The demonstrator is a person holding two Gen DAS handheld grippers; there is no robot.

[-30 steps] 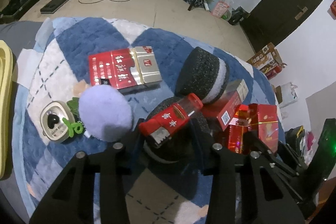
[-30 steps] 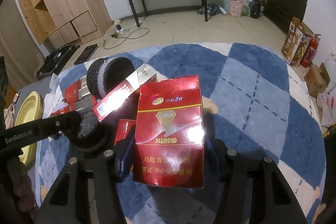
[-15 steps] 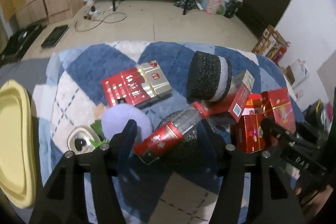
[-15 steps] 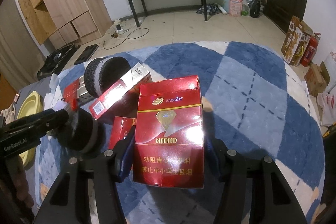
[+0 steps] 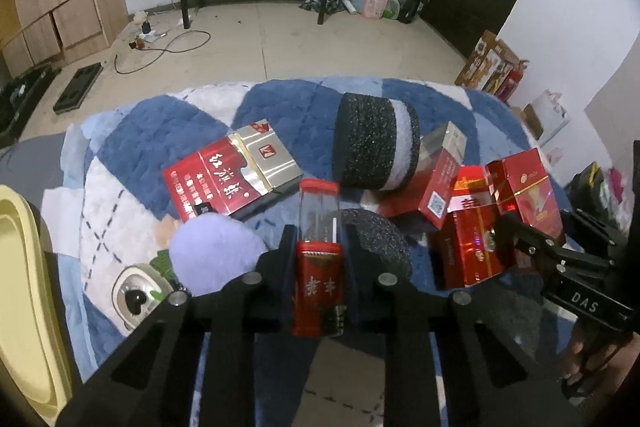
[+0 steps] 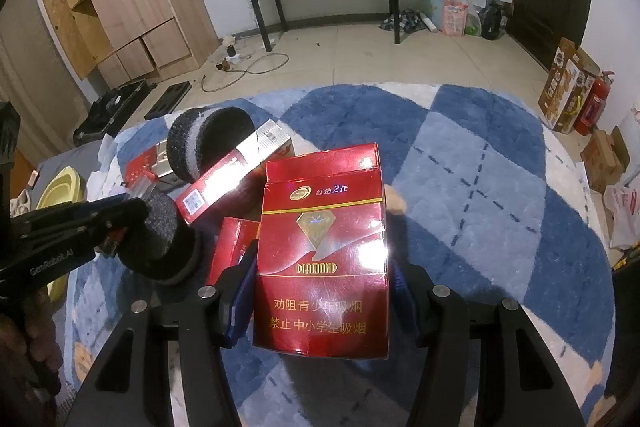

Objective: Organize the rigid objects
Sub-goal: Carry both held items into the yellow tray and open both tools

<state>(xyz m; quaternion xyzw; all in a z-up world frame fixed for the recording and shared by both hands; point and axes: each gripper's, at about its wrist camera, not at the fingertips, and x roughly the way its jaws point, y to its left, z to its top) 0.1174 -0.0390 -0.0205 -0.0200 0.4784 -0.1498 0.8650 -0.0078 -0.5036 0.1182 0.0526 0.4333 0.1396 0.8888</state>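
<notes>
At the lower centre of the left wrist view, your left tool pinches a slim red-and-clear lighter, upright between its pads. Crowding it are a dark foam puck just behind, a fuzzy lilac ball to the left, and a black-and-white foam cylinder further up. Your right tool clamps a glossy red DIAMOND pack (rigid, rectangular) over the quilted blue-and-white rug. A flat red-and-silver carton lies centre-left.
</notes>
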